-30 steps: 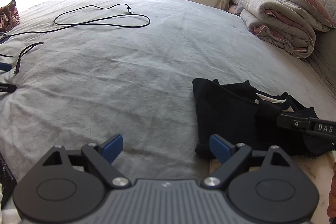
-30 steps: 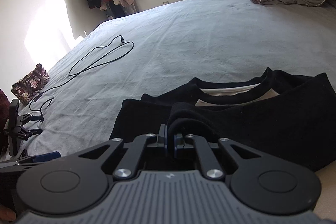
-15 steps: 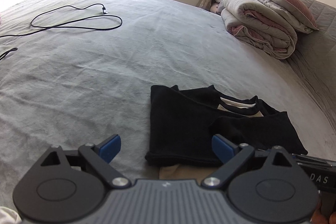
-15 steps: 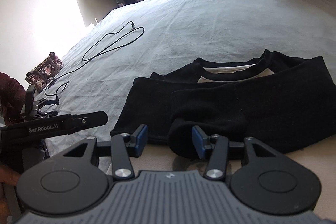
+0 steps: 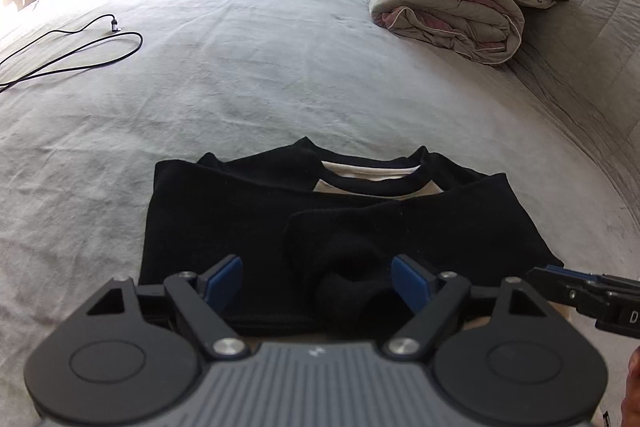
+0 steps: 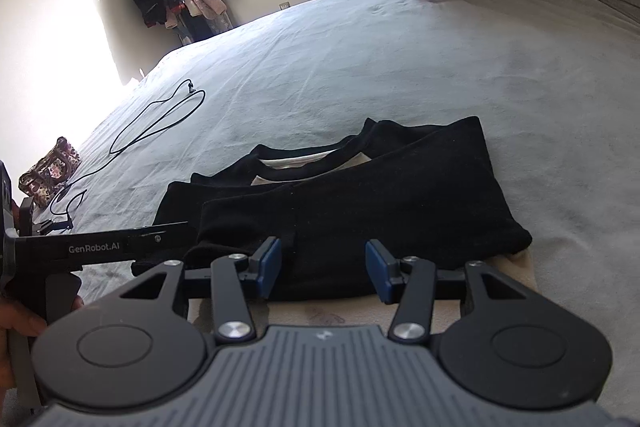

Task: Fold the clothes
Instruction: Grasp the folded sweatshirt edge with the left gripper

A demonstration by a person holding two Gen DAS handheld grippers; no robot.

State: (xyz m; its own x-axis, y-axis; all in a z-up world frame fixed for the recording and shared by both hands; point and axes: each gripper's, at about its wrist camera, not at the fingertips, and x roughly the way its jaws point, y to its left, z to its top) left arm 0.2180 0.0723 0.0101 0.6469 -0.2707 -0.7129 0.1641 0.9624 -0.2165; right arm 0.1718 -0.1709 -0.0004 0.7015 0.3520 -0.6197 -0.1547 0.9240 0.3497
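Two open grippers hover at the near edge of a folded black top (image 5: 256,227) on a grey bed (image 5: 260,75).

The left gripper (image 5: 318,281) has its blue-padded fingers spread wide over a rolled cuff at the top's near hem; the right gripper (image 6: 323,269) is likewise spread, holding nothing, its fingers over the same hem. The top is soft, matte knit, folded into a rough rectangle with sleeves laid across and a pale lining showing at the neckline. It lies near the bed's near edge, on a beige cloth (image 6: 516,267). Wide, lightly wrinkled bedsheet stretches beyond it. Well apart to the left, a thin black cable (image 5: 80,51) loops; a patterned bag (image 6: 50,171) sits farther left. A rolled quilt (image 5: 444,11) rests by the quilted headboard (image 5: 592,39).
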